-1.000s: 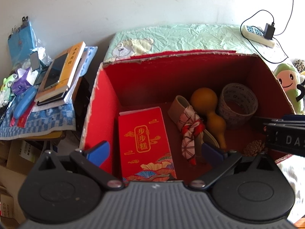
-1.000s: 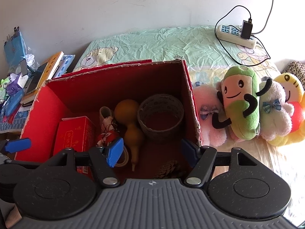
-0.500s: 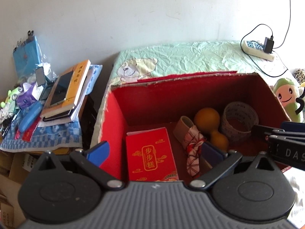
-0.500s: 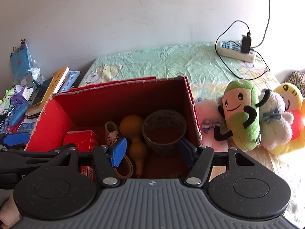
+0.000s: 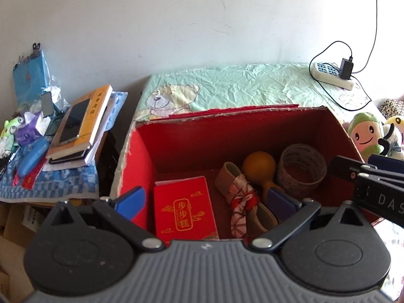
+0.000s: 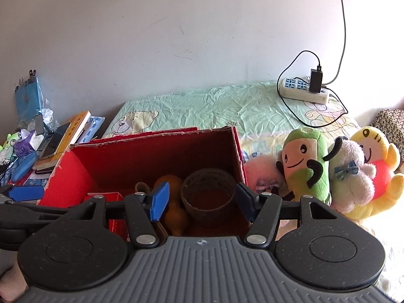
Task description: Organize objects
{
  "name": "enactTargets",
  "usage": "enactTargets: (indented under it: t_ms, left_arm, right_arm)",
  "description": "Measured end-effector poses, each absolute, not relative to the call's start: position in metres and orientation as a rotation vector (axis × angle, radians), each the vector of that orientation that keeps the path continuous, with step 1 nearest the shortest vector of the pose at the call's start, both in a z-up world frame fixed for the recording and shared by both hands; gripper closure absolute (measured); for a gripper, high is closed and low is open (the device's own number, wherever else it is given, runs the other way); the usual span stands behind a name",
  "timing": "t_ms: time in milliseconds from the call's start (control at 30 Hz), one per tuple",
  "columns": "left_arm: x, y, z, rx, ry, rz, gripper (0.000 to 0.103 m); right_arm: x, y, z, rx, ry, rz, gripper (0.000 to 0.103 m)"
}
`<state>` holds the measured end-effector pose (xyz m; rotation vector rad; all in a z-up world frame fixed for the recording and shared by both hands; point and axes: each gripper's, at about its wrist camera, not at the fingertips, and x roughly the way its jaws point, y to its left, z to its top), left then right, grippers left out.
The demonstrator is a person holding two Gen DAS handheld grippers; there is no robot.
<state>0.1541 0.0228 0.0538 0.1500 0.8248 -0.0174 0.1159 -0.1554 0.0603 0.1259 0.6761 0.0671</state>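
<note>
Left wrist view: the left tool hangs over the near edge of an open red cardboard box, its blue-padded fingers spread wide with nothing between them. The box has rough, torn cardboard rims and sits on a bed under a crinkled pale-green sheet printed with a cartoon bear. Inside lie a flat red packet with gold lettering, a tan slipper-like piece wrapped with red-and-white patterned cloth, a smooth orange-brown gourd and a wide roll of printed tape standing on its rim. To the left, a worktop with a blue checked cloth carries stacked books and clutter. A white power strip rests on the sheet by the plain white wall.

Right wrist view: the right tool has just been narrowing a little, yet its fingers remain apart and grip nothing; the tape roll sits beyond them inside the box. Fuzzy plush toys, a green one, a white one and a yellow one, lean together on the bed right of the box.
</note>
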Motion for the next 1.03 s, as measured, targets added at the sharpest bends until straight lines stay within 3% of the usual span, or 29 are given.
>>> enactTargets:
  t_ms: [1033]
  left_arm:
    - [0.157, 0.023, 0.043, 0.176, 0.848, 0.005, 0.001]
  right_arm:
    - [0.117, -0.150, 0.054, 0.110, 0.697, 0.081, 0.041]
